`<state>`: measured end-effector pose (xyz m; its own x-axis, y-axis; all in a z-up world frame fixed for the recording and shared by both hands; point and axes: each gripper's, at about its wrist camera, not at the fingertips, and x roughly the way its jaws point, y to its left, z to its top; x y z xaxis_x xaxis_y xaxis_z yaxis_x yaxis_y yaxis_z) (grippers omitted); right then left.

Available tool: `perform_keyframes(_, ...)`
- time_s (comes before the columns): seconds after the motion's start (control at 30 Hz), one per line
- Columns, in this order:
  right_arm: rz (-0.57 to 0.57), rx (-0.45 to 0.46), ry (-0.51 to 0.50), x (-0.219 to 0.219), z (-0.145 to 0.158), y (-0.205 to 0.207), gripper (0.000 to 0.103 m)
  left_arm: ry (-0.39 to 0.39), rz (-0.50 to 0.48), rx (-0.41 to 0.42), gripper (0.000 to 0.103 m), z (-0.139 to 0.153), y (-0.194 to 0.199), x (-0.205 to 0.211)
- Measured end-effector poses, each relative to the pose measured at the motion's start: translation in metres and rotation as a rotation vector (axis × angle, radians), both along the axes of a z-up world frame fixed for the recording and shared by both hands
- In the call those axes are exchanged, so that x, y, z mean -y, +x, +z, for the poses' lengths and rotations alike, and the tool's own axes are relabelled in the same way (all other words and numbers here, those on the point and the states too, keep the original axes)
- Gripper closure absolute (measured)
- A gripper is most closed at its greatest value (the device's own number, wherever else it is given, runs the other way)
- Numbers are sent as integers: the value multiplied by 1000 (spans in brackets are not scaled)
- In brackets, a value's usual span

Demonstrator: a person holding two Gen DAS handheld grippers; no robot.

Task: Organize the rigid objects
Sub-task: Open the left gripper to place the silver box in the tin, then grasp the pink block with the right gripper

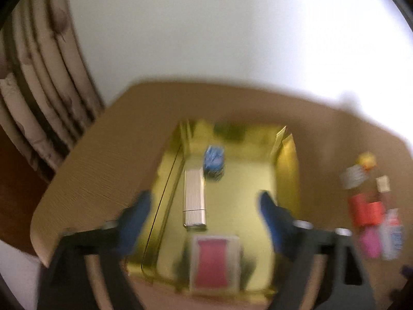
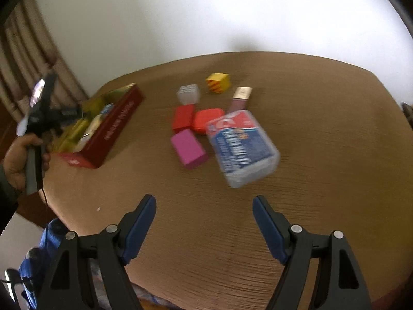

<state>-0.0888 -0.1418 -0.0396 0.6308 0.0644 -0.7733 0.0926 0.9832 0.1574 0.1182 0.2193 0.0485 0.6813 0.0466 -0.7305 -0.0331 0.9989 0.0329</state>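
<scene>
Spanning frame: brown table | white wall behind | curtain left | both tools spread wide, empty

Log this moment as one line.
left gripper: open, above gold-lined box | right gripper: open, empty | nearest: clear plastic case

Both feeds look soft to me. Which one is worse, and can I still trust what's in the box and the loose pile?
Left wrist view: heavy motion blur, yet the box still shows a silver bar, blue item and red-faced item; the wall is blown out white. Right wrist view: steadier, only the plastic case smears; fisheye bends the table edge.
</scene>
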Motion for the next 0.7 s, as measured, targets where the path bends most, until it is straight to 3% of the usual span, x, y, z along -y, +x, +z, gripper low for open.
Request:
perform_keyframes(0.1,100,39,-12,-22,-2,-3,24,-37,-76,98,0,18,-60,-2)
perform_keyframes(0.2,161,38,-63,-44,-7,2,24,-60,-127,95,1,10,-108,-7)
perform_keyframes(0.3,215,21,-94,-60,-12,13,24,-134,-139,73,1,-9,-140,-13)
perform_keyframes(0.4,166,-23,-127,-60,-22,22,24,-153,-168,62,1,-21,-158,-9)
perform_keyframes(0.47,135,-59,-46,-47,-31,26,24,-169,-161,49,1,-21,-157,-8)
perform_keyframes(0.5,126,-72,-41,-43,-35,28,23,-219,-165,47,1,-20,-154,-10)
perform_keyframes(0.57,95,-78,-120,-36,-41,36,24,-262,-154,50,1,-18,-152,-14)
perform_keyframes(0.7,72,-56,-123,-20,-38,59,23,-288,-148,37,1,-20,-151,-16)
